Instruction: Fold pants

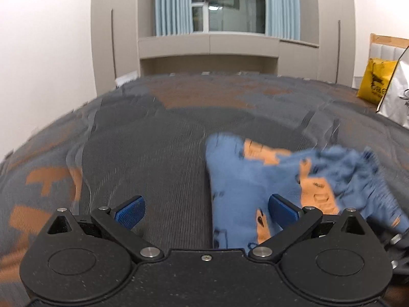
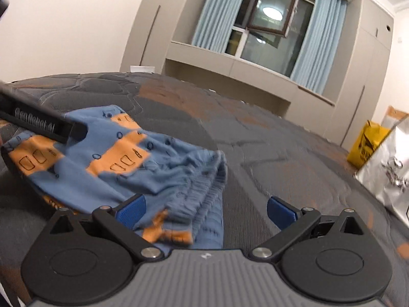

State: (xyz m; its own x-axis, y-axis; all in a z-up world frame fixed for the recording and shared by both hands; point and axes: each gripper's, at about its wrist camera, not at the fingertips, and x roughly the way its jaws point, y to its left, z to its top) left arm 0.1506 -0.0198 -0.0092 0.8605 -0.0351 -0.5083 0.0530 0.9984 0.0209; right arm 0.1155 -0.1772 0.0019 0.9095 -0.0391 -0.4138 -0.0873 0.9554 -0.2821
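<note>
Small blue pants with orange patches [image 1: 268,179] lie bunched on a dark grey and orange patterned mattress [image 1: 153,140]. My left gripper [image 1: 207,211] is open and empty; the pants lie under its right finger and stretch off to the right. In the right wrist view the pants [image 2: 122,163] lie to the left, with the gathered waistband near the middle. My right gripper [image 2: 205,211] is open and empty, its left finger over the waistband. The black body of the left gripper [image 2: 38,122] hovers over the far left of the pants.
A yellow bag [image 1: 374,81] and a white bag [image 1: 396,99] stand at the mattress's right edge; both show in the right wrist view too, yellow bag [image 2: 365,143], white bag [image 2: 388,168]. Beige cupboards and a curtained window [image 1: 225,2] stand behind.
</note>
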